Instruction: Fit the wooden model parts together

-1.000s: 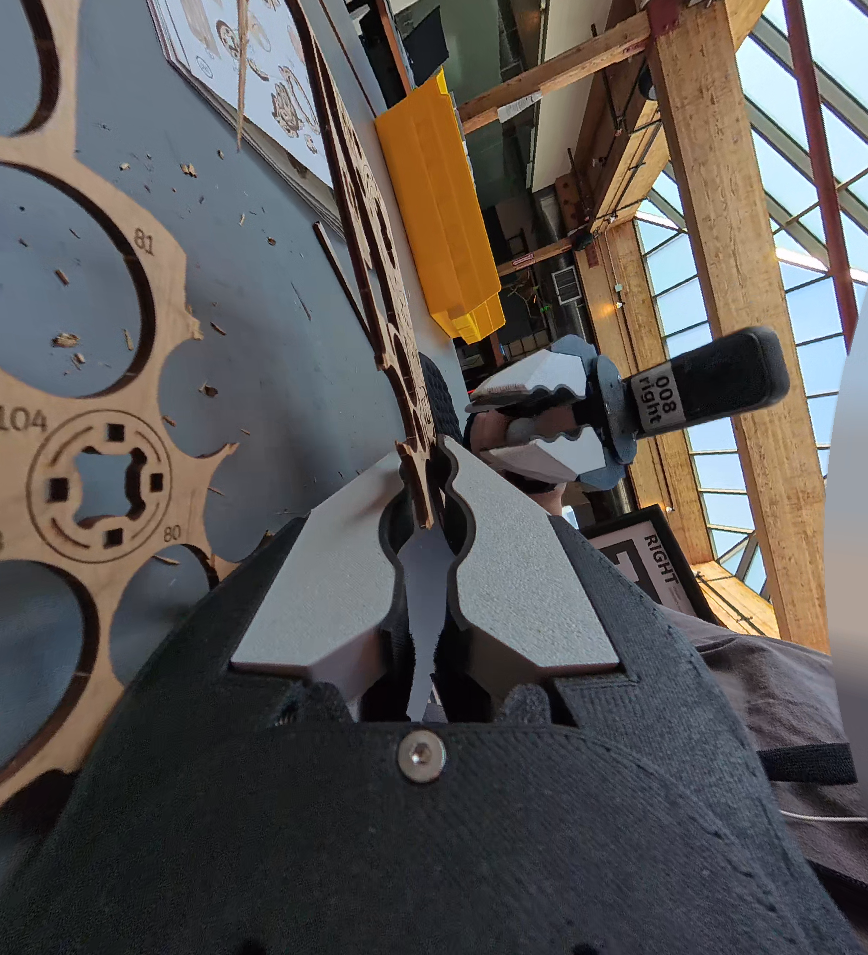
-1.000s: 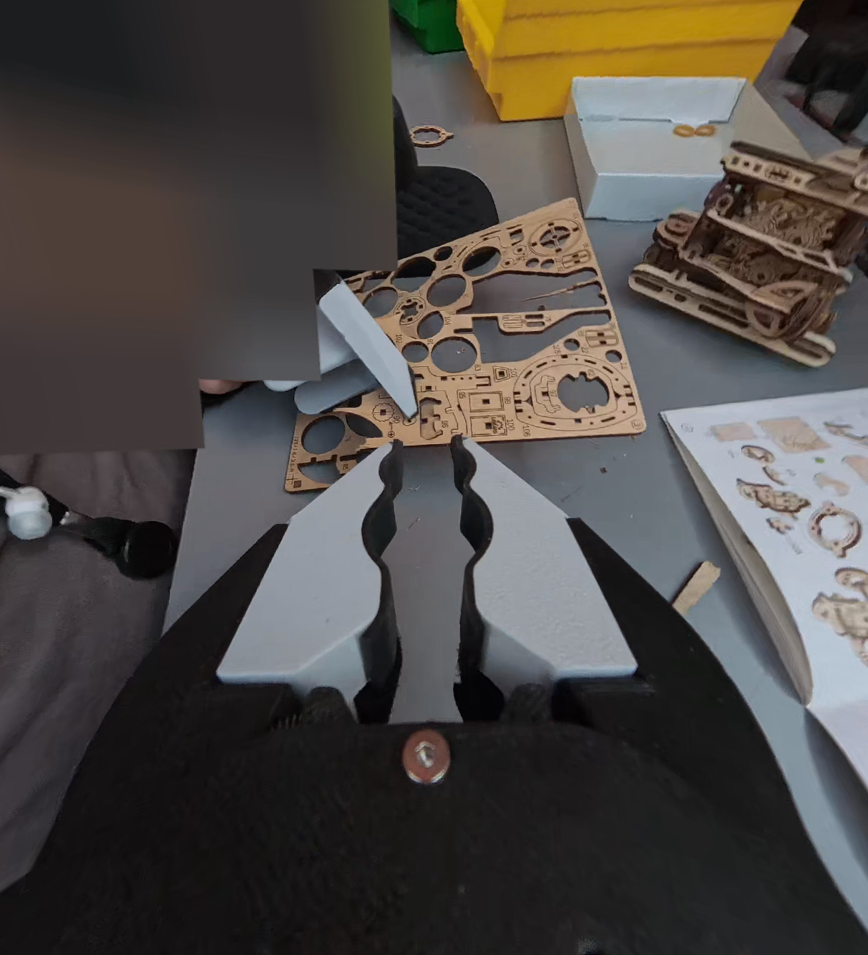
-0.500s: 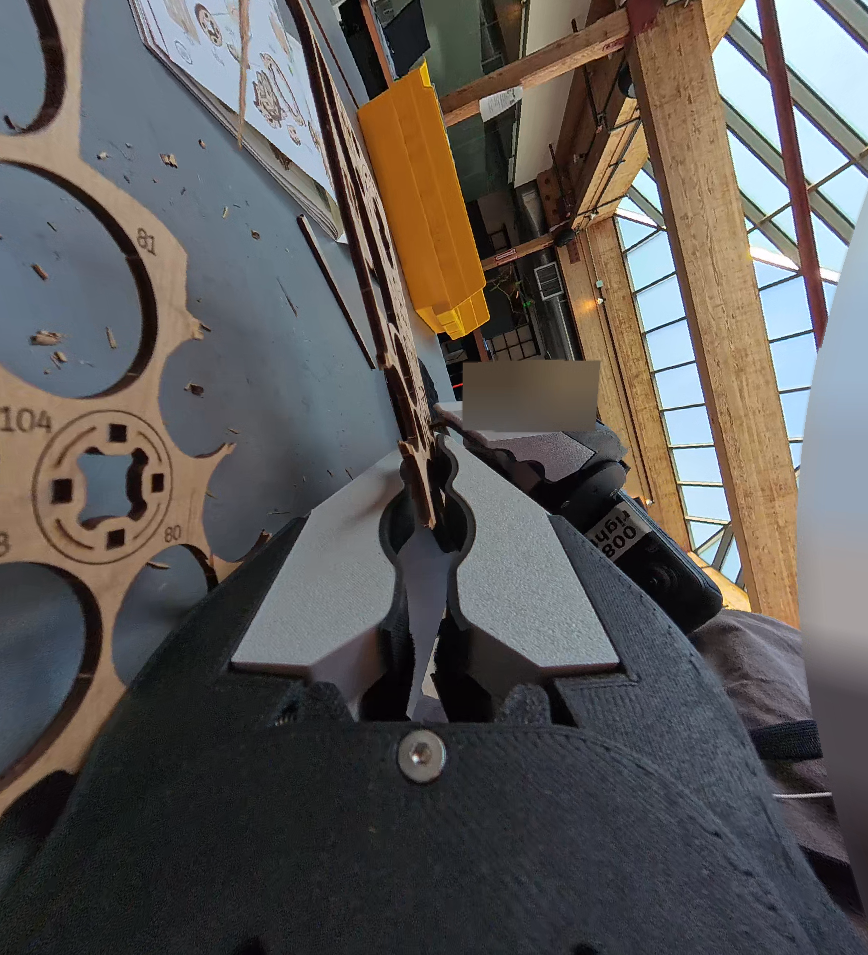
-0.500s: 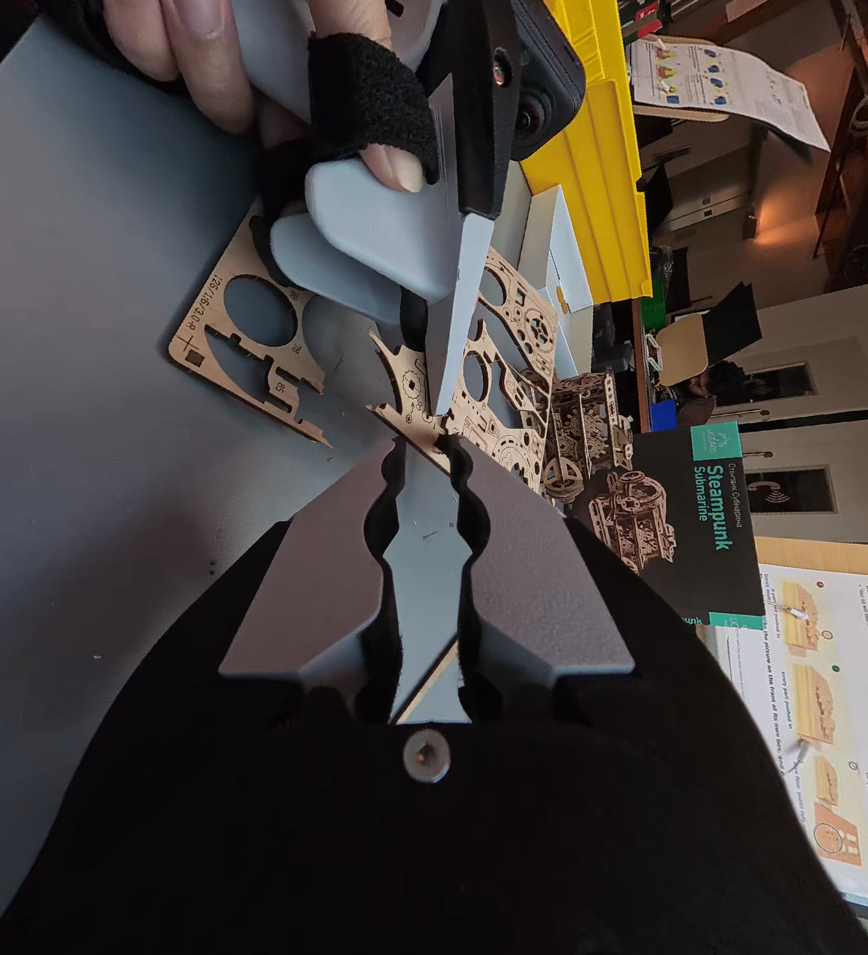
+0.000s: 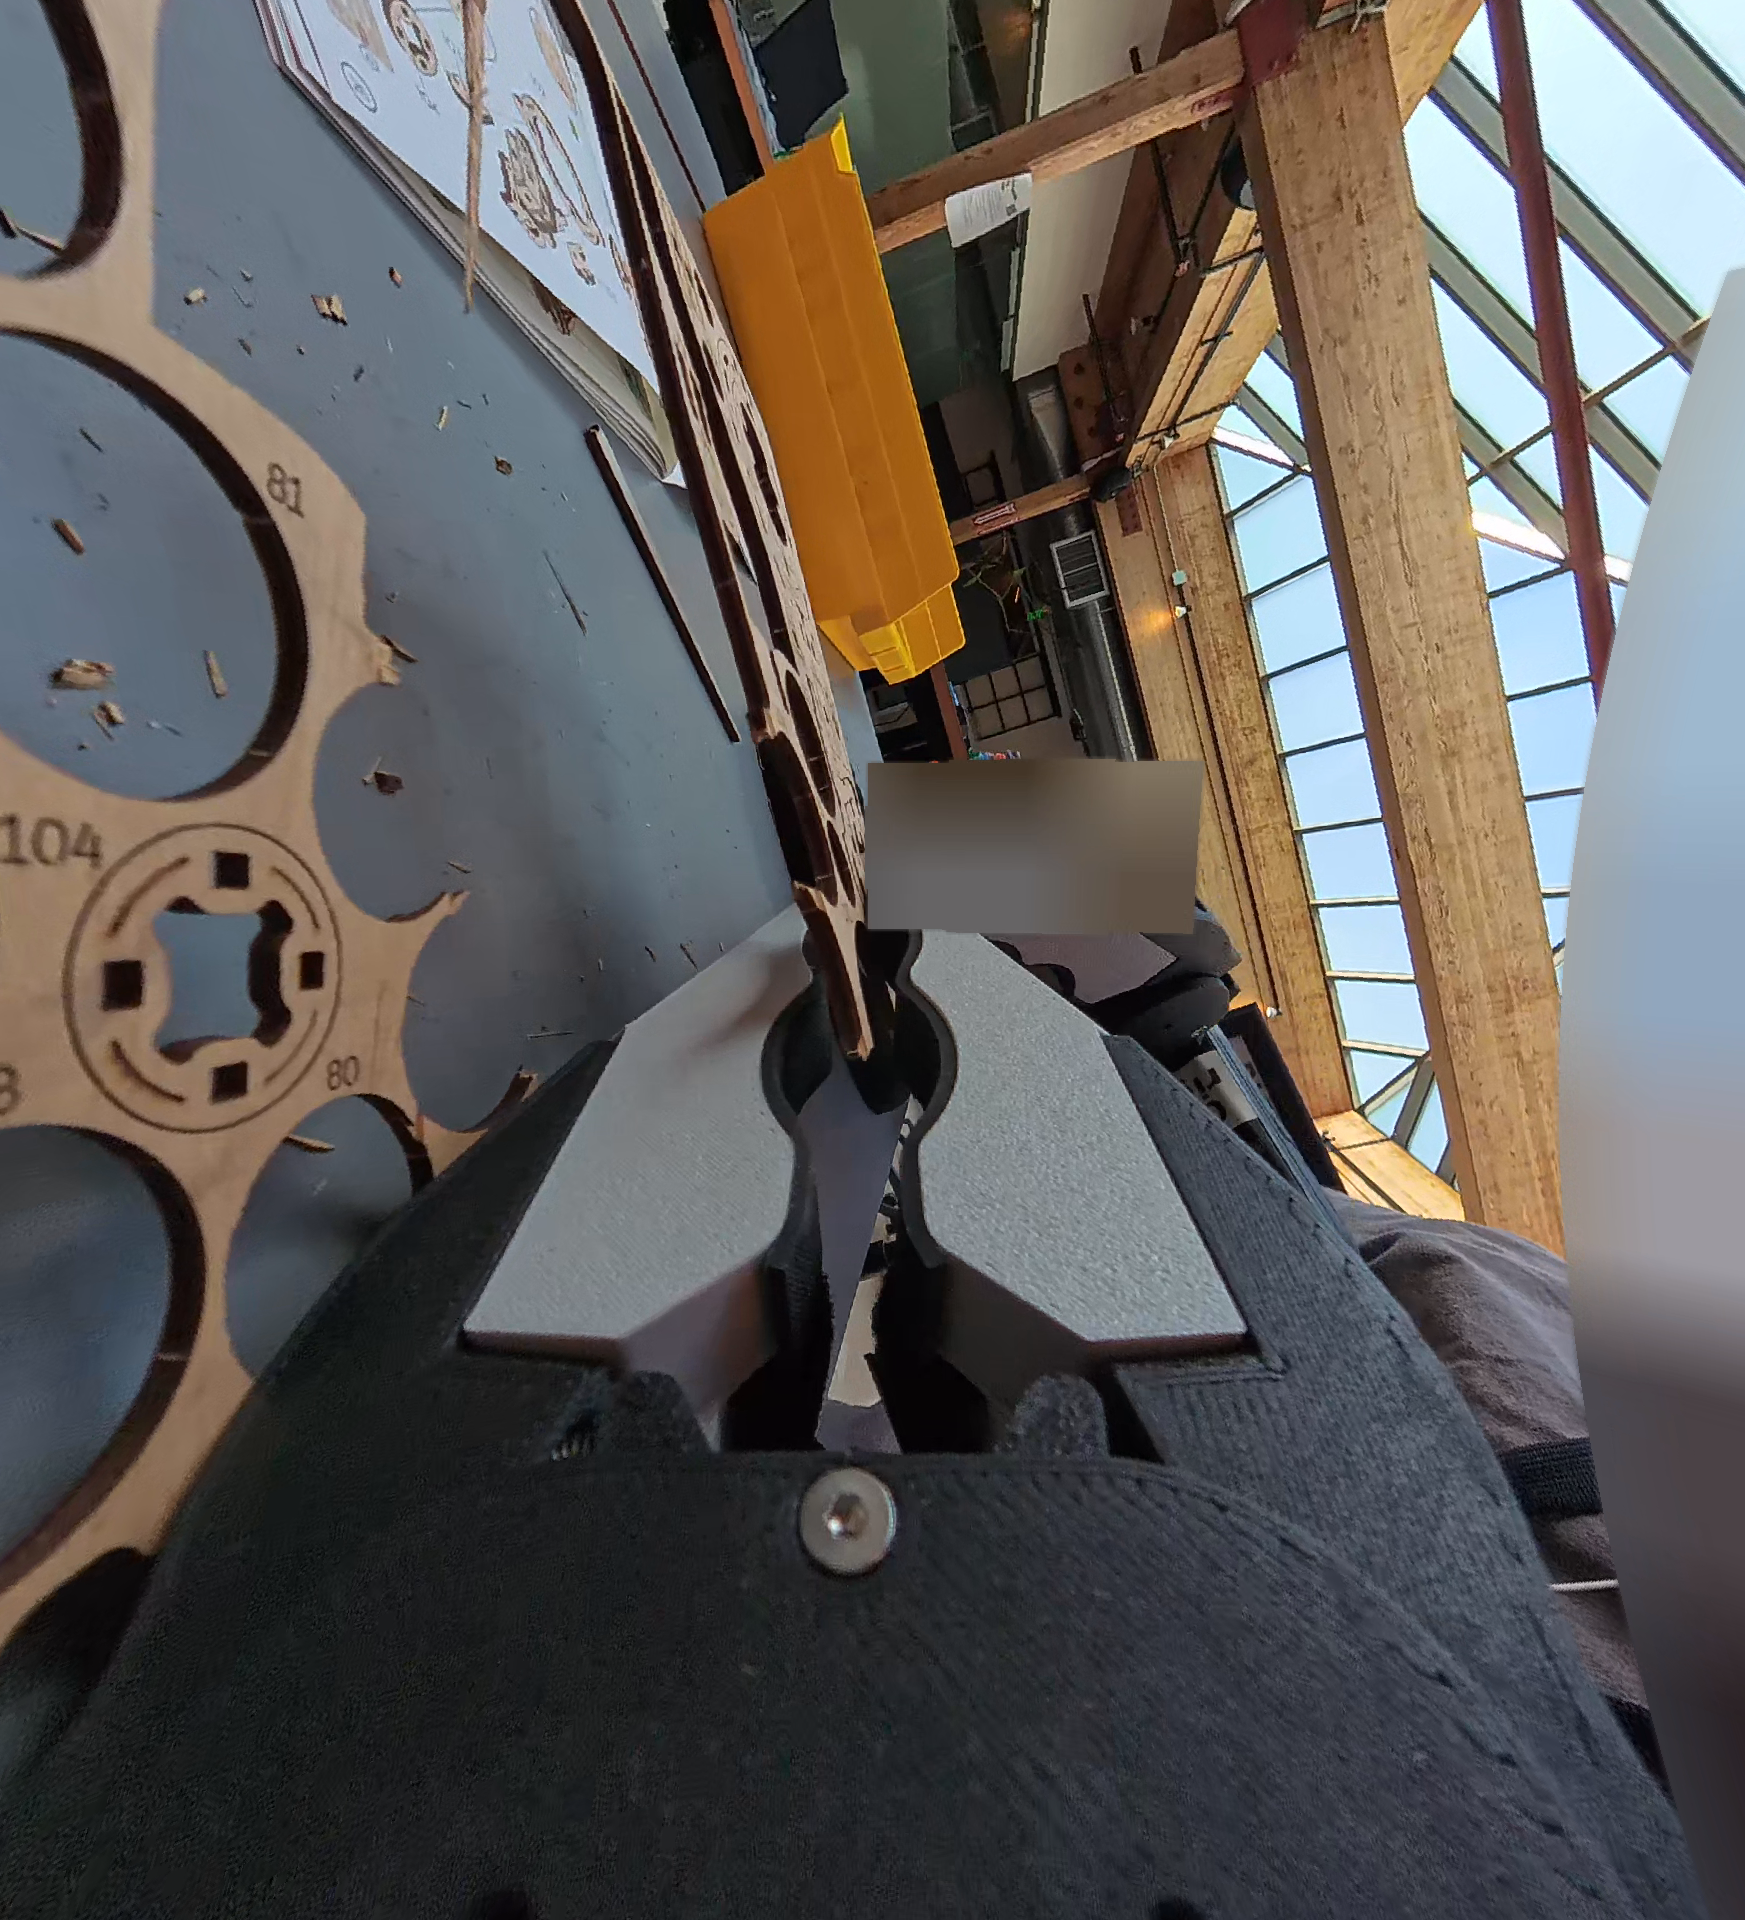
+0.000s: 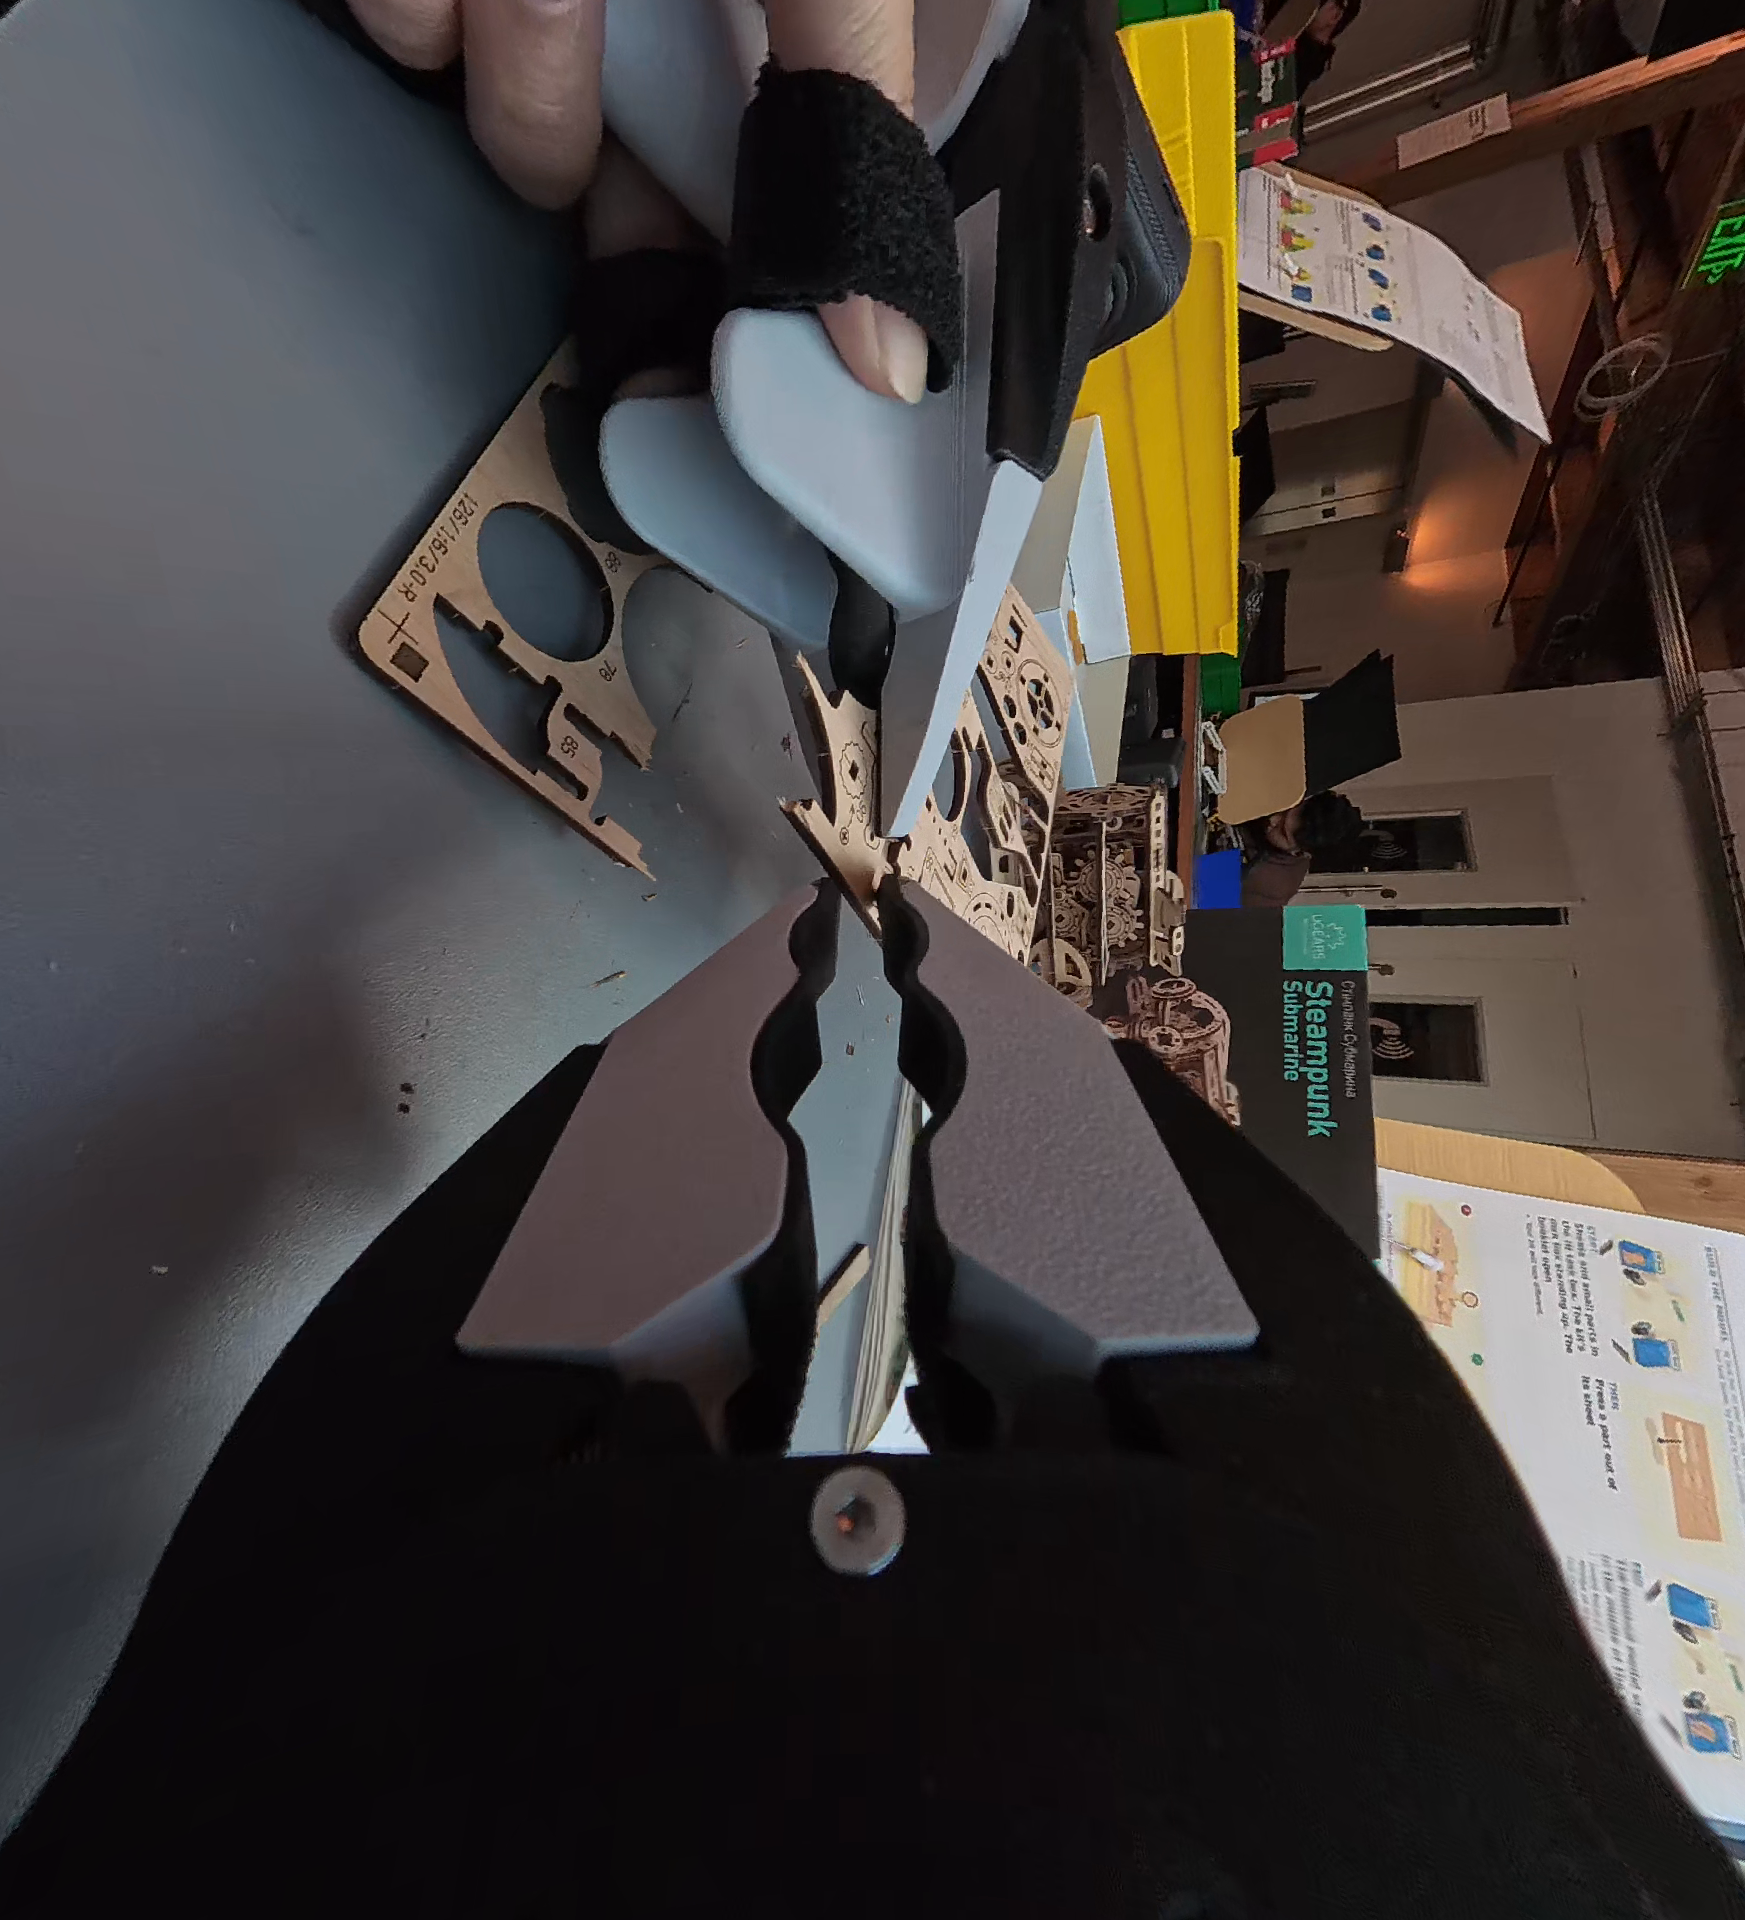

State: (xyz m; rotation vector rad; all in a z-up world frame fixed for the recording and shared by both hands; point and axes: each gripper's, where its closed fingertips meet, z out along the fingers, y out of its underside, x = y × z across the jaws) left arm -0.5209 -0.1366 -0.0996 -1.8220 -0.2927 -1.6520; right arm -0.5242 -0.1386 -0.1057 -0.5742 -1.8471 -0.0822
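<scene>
The left tool (image 5: 863,971) is rolled onto its side, its two grey fingers (image 5: 1024,1091) closed on the edge of a thin wooden sheet (image 5: 743,499). The right tool (image 6: 852,899) is also turned sideways, its tips pinching a corner of the same sheet. A bare hand (image 6: 639,94) with a black strap over one finger grips the left tool's handle.

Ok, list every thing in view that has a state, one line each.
Left claw: shut on the lifted wooden sheet.
Right claw: tips pinching that sheet's corner.
Lifted wooden sheet: tilted up off the table, held by both claws.
Second wooden sheet: flat on the table, parts punched out.
Wooden model: partly assembled, standing.
Instruction booklet: open.
</scene>
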